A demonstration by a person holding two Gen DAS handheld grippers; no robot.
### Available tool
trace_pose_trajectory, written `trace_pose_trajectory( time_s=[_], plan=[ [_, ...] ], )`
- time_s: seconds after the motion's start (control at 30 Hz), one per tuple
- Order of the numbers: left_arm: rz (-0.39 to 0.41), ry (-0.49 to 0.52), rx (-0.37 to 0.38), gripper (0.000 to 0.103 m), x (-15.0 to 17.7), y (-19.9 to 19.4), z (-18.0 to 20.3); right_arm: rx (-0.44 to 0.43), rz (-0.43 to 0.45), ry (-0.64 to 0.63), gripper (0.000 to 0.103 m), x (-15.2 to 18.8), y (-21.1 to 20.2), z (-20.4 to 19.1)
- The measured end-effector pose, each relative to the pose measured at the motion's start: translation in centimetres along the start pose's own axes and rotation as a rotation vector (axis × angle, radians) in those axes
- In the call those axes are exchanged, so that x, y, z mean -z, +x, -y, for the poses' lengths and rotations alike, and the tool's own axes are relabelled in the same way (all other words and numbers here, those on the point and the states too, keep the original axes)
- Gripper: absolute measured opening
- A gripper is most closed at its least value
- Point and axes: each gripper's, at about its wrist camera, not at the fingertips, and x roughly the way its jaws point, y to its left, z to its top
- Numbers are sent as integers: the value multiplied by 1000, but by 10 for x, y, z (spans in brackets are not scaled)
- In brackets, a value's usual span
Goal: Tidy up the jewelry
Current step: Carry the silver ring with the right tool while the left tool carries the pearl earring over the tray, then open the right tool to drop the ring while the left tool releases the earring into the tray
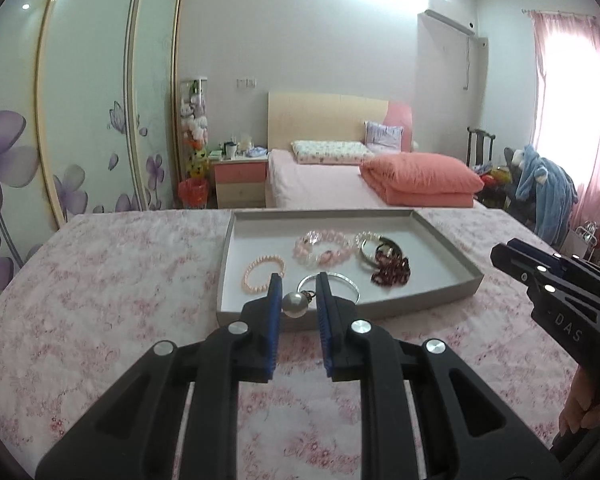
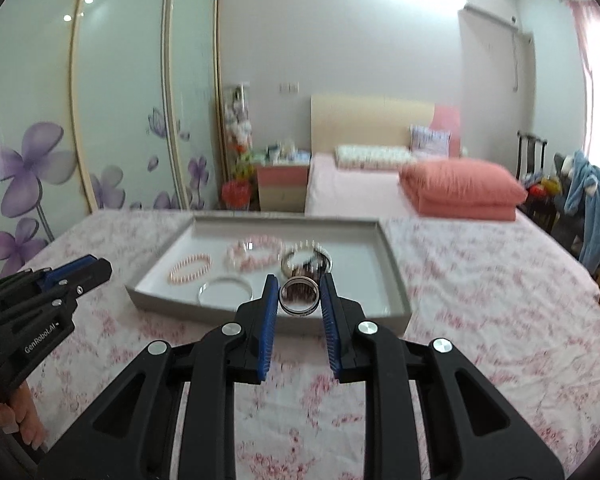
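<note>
**Both grippers loaded above the jewelry tray**

Your left gripper (image 1: 299, 286) has its jaws clenched on a large pearl bead (image 1: 293, 304), which sits between the blue pads with a small dark fitting at its 2 o'clock. Your right gripper (image 2: 299, 288) has its jaws grasping a dark metal ring (image 2: 299, 295), held on edge so you look through its opening.

Both point toward the grey tray (image 1: 448, 240), which rests on the surface under a pink floral cloth (image 1: 120, 272). Inside the tray, in the left wrist view, a peach bead bracelet (image 1: 249, 276) lies at 9 o'clock, a pink crystal bracelet (image 1: 320, 250) sits near the centre, and a silver bangle (image 1: 350, 284) lies at 6 o'clock by the near wall. A dark red bead strand (image 1: 392, 272) piles at 3 o'clock, touching a second metal bangle (image 1: 366, 256).

From the left wrist view, your right gripper appears at 3 o'clock, well apart from the tray.
</note>
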Motion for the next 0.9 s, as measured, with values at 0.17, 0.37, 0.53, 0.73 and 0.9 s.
trace_pose_trajectory(
  time_s=[0.17,0.37,0.53,0.73,0.9],
  plan=[
    [13,0,0,18,-5,1,0,5,69,-7,23,-6,-5,0],
    [46,14,-8,18,-13,2,2,14,125,-5,23,-15,-7,1],
    [59,29,-7,18,-19,7,5,15,135,-4,23,-20,-1,1],
    [51,29,-5,18,-26,22,5,15,137,-1,23,-27,10,2],
    [39,34,-3,18,-32,41,5,14,120,3,23,-30,26,1]
  ],
)
